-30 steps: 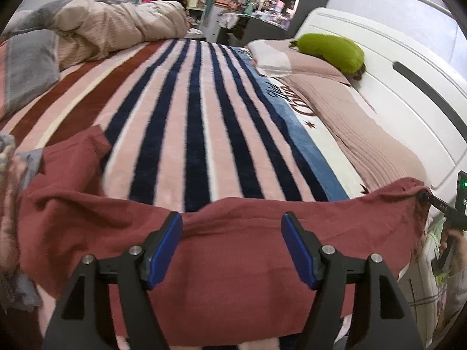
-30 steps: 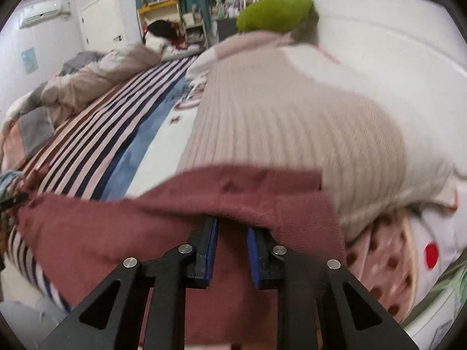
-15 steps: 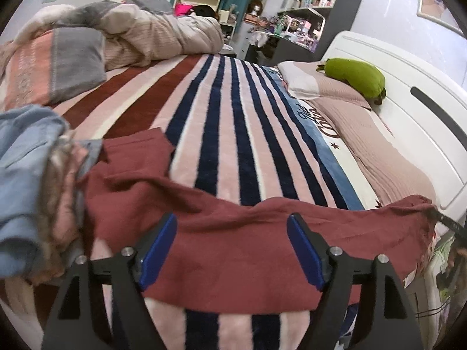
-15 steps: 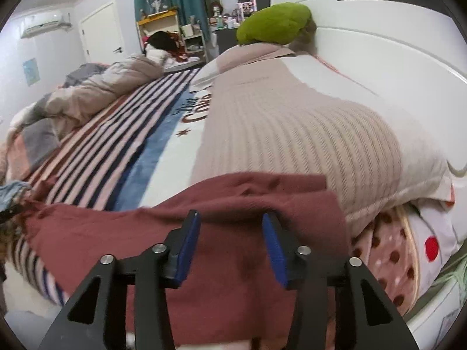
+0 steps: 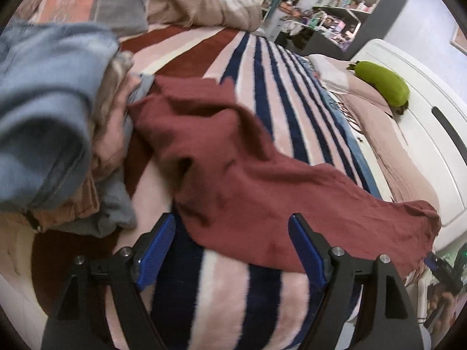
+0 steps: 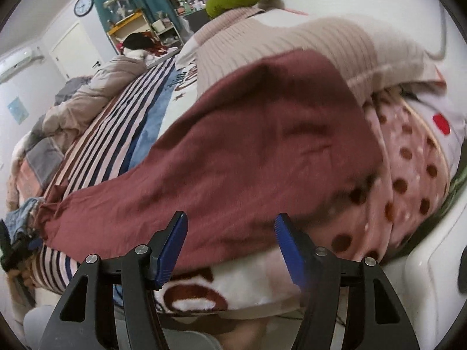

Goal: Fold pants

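The dark red pants (image 5: 248,175) lie stretched across the striped blanket near the bed's front edge, from the clothes pile at the left to the pillow at the right. They also show in the right wrist view (image 6: 248,157), with one end draped over the pillow. My left gripper (image 5: 232,248) is open and empty, just in front of the pants' near edge. My right gripper (image 6: 230,245) is open and empty, just in front of the pants' right end.
A pile of clothes (image 5: 52,110) with blue denim on top sits at the left, touching the pants. A ribbed pink pillow (image 6: 277,46) and a green cushion (image 5: 382,84) lie by the white headboard (image 5: 423,134). A rumpled duvet (image 5: 186,5) lies at the far side.
My right gripper opened and let go of the pants, then drew back. My left gripper stayed open, drew back and swung left, bringing the clothes pile into view.
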`<act>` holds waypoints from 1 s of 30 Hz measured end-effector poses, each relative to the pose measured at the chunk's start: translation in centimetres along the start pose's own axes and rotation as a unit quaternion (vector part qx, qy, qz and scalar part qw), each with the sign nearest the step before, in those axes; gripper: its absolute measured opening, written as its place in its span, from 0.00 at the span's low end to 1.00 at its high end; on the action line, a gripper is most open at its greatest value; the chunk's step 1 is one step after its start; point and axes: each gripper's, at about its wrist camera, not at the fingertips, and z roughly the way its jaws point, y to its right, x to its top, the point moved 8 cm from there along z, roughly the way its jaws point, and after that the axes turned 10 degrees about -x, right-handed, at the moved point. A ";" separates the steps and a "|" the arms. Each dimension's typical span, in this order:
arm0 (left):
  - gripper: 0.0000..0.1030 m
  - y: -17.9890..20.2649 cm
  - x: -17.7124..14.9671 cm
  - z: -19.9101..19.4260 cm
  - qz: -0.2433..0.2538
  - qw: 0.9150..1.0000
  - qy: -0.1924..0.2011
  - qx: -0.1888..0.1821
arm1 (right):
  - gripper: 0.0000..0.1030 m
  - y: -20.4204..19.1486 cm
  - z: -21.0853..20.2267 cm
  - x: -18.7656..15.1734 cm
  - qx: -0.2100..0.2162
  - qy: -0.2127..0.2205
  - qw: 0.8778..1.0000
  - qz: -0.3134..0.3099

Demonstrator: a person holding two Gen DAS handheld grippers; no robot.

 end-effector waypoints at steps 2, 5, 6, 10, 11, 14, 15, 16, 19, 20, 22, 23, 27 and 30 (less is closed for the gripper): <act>0.74 -0.2 0.4 0.7 -0.003 1.000 0.003 -0.020 | 0.56 -0.2 0.0 -0.3 -0.002 -0.002 1.000 0.001; 0.74 -0.6 2.1 2.0 -0.002 0.999 0.018 -0.032 | 0.56 -0.7 -0.1 -0.2 0.000 0.002 1.000 -0.001; 0.74 -0.9 2.8 2.7 -0.003 0.999 0.021 -0.031 | 0.56 -1.0 -0.1 -0.1 0.001 0.003 1.000 -0.001; 0.74 -0.6 5.0 4.2 0.017 0.999 0.031 -0.005 | 0.56 -1.9 0.2 0.3 0.004 0.002 1.000 -0.008; 0.74 -0.3 5.4 4.6 0.023 0.999 0.032 -0.004 | 0.56 -2.1 0.3 0.4 0.004 0.001 1.000 -0.010; 0.70 0.2 6.4 6.3 0.029 0.999 0.028 -0.006 | 0.56 -2.6 0.9 0.7 0.008 -0.002 1.000 -0.010; 0.67 0.0 7.1 6.9 0.026 0.999 0.031 0.000 | 0.56 -2.7 1.1 0.8 0.010 -0.003 1.000 -0.009; 0.59 -0.2 7.5 7.1 0.023 0.999 0.036 0.004 | 0.56 -2.9 1.5 1.0 0.012 -0.004 1.000 -0.009; 0.40 -0.8 9.5 7.3 0.014 0.998 0.055 0.012 | 0.56 -3.0 2.1 1.5 0.015 -0.007 1.000 -0.012; 0.31 -0.7 10.1 7.3 0.015 0.998 0.057 0.011 | 0.56 -3.0 2.2 1.6 0.015 -0.008 1.000 -0.013; 0.22 0.0 11.2 7.0 0.035 0.997 0.061 0.014 | 0.56 -3.1 2.6 1.9 0.015 -0.008 1.000 -0.013; 0.16 0.4 11.8 6.7 0.044 0.997 0.067 0.015 | 0.56 -3.1 2.7 2.0 0.016 -0.007 1.000 -0.012; 0.15 1.8 13.8 3.7 0.065 0.991 0.112 0.033 | 0.56 -3.1 2.8 2.4 0.021 -0.002 1.000 -0.007; 0.18 2.8 14.3 0.2 0.096 0.981 0.154 0.074 | 0.56 -3.3 2.7 2.3 0.028 -0.002 1.000 -0.008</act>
